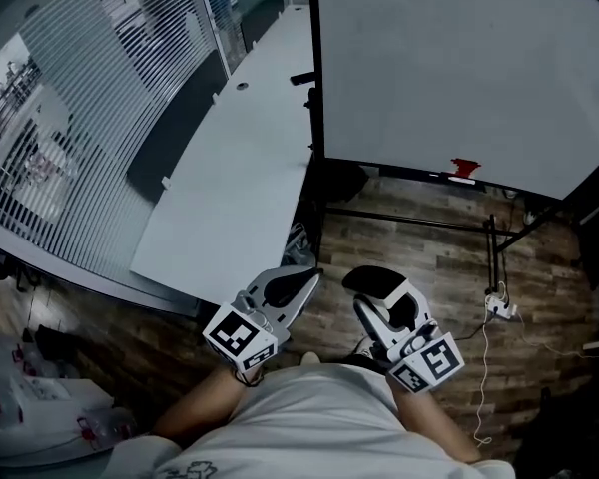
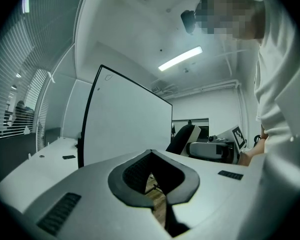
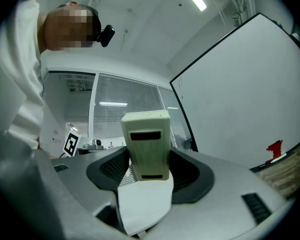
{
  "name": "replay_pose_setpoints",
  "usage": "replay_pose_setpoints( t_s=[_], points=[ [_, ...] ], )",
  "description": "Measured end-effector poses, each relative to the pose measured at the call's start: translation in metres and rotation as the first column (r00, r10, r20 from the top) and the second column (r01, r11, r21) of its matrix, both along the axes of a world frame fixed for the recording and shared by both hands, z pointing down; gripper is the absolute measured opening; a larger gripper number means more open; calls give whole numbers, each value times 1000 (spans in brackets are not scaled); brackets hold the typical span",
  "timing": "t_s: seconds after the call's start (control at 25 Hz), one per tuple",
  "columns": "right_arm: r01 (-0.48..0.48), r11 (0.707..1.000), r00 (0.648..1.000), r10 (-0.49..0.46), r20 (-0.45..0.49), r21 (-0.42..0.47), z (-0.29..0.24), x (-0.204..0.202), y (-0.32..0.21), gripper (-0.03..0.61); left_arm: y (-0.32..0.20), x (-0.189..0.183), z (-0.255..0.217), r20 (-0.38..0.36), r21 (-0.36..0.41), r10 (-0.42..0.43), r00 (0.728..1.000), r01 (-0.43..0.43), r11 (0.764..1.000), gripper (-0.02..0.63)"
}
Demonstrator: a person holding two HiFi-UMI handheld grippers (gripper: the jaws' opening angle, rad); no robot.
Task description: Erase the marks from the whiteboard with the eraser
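The big whiteboard (image 1: pixel 459 63) stands ahead of me on a black frame; I can make out no marks on it in any view. A small red object (image 1: pixel 464 168) sits on its tray, also seen in the right gripper view as a red object (image 3: pixel 275 148) beside the whiteboard (image 3: pixel 245 99). My right gripper (image 1: pixel 367 281) is held low near my body, shut on a cream eraser (image 3: pixel 146 144) that sticks up between its jaws. My left gripper (image 1: pixel 307 277) is beside it, shut with nothing held; floor shows through the small gap in the left gripper (image 2: pixel 151 155).
A long white table (image 1: pixel 235 178) runs along the left, next to a glass partition with blinds (image 1: pixel 70 118). The whiteboard's black stand legs (image 1: pixel 494 233) cross the wooden floor. A power strip with cable (image 1: pixel 499 307) lies at the right.
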State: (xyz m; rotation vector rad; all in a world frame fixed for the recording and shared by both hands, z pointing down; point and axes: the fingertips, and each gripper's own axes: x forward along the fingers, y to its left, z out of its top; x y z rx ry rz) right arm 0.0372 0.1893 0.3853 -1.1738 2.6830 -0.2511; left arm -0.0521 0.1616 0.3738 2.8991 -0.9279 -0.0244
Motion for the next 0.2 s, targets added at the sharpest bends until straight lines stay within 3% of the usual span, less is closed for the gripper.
replay_pose_setpoints(
  t_s=[0.2],
  points=[
    [-10, 1000, 1000, 10, 1, 3, -3, -17, 14, 244, 16, -13, 3, -5, 0, 20, 1000, -20, 1000, 6]
  ],
)
